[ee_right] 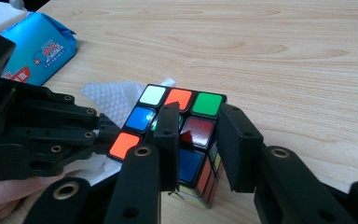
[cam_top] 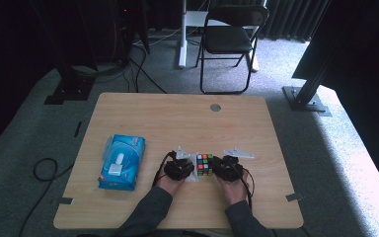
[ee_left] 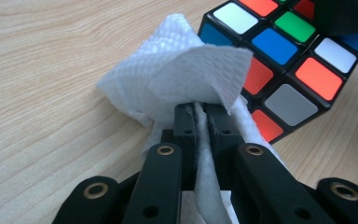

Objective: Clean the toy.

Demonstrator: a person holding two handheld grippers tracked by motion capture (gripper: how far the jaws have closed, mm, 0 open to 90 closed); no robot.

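Cube sits lower centre of worktop, rigid & slick so best held by opposite flat faces, right gripper fingers spread around it, left gripper fingers pinching soft, limp tissue vs. cube's side.

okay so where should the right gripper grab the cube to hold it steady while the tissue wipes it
Grip the cube across two opposite flat faces at mid-height, coming from its right, away from the tissue. Flat parallel faces suit the right gripper; the left gripper occupies the other side.
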